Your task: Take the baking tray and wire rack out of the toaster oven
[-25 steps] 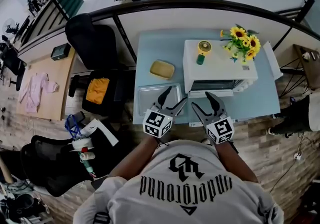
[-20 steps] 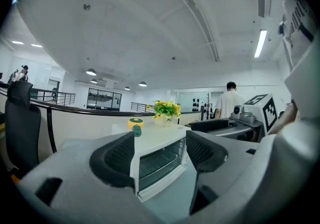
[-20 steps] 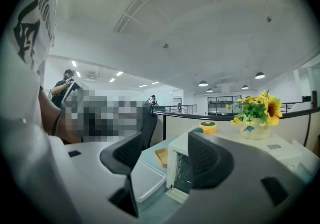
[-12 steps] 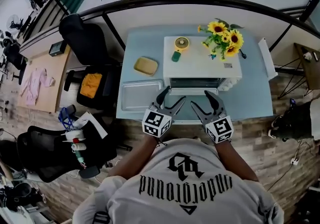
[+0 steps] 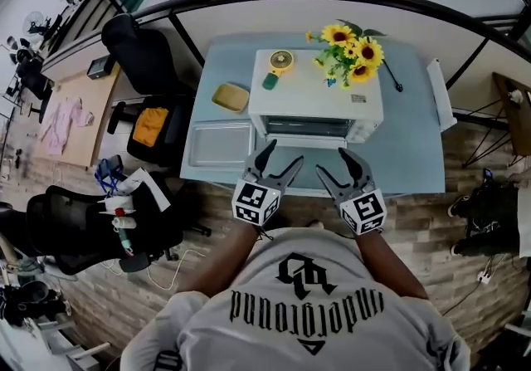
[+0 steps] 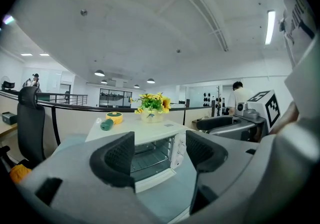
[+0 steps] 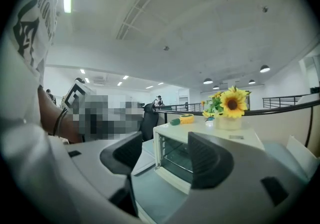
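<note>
Low in the centre of the head view, the left hand-held gripper [image 5: 282, 158] and the right hand-held gripper [image 5: 332, 163] hover side by side over the front edge of the pale blue counter [image 5: 406, 153]. Each has its jaws spread wide with nothing between them. Just beyond them stands the white toaster oven [image 5: 315, 95], its door folded down. The left gripper view shows the thin metal wire rack [image 6: 149, 156] sitting inside the cavity. Left of the oven in the frame, the shallow silver baking tray [image 5: 219, 145] lies flat on the counter, with a yellow rectangular dish [image 5: 231, 97] behind it. Farther back, on the oven's top, are a small green object [image 5: 271, 79], a round yellow object [image 5: 281, 60] and, towards the right, a bunch of sunflowers [image 5: 348, 50].
</note>
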A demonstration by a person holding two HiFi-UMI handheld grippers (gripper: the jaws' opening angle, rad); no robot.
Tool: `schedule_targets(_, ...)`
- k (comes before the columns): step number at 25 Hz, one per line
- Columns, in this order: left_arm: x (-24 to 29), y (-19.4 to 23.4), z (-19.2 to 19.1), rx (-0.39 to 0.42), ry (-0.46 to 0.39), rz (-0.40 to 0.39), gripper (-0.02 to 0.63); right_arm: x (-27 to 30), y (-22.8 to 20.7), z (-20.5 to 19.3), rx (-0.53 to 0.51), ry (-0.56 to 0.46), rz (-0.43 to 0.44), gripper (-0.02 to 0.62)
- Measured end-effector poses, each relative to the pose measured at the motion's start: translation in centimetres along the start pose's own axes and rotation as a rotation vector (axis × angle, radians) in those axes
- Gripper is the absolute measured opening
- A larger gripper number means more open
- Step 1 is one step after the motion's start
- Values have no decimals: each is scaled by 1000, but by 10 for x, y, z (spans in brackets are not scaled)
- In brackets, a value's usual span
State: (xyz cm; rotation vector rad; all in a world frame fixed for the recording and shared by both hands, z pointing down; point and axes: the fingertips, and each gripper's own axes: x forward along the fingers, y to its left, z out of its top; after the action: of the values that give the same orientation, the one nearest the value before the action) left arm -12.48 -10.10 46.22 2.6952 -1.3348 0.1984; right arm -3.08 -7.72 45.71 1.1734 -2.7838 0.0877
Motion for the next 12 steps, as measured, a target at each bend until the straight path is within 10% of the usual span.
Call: schedule_targets(12, 4, -35, -4, 13, 6, 39, 329, -36, -18, -11, 14, -10, 8, 269)
